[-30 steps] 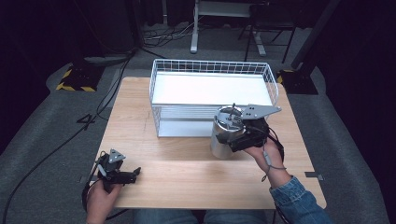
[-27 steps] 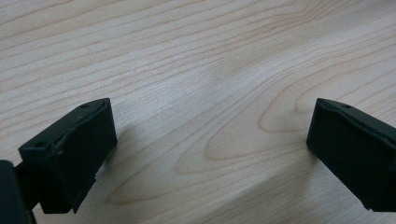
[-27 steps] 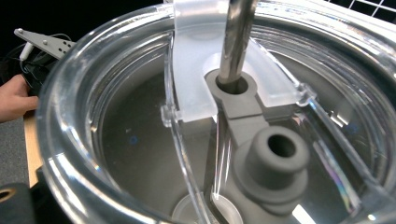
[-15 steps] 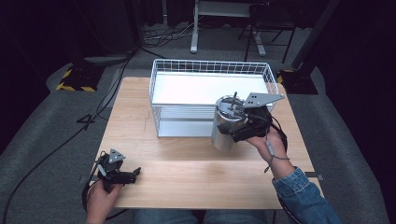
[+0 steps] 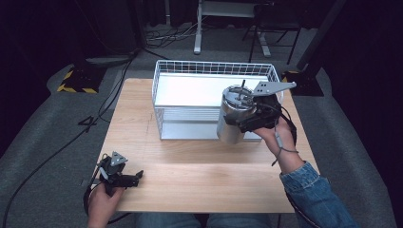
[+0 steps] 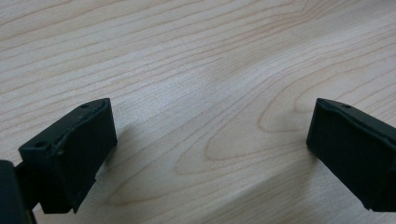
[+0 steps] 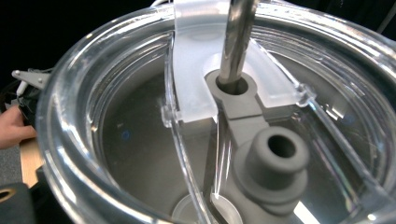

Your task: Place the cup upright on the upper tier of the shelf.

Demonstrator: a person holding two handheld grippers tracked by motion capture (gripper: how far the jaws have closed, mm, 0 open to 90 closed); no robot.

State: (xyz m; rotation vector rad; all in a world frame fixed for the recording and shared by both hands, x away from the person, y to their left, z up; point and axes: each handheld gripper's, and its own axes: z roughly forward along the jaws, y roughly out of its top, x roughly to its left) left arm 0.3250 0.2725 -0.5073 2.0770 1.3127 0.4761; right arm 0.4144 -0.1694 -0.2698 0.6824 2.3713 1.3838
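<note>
In the high view, the left claw [image 5: 127, 179] is being rested on the wooden bench [image 5: 190, 166] near its front left corner. Its own view is showing the jaws spread wide over bare wood. Further right, a steel tumbler [image 5: 233, 116] is being held by the right claw [image 5: 244, 118] above the wire basket's [image 5: 164, 102] front right edge. Up close, its clear lid [image 7: 140, 93] and metal straw [image 7: 238, 37] are being shown.

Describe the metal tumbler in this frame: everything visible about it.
The tumbler is a brushed steel cylinder with a clear plastic lid and a metal straw standing in a grey grommet; a second grey spout sits beside it. It is off the table, tilted slightly, gripped at its side by the right gripper, in front of the white wire basket's near right corner. Nothing can be made out inside it.
</note>
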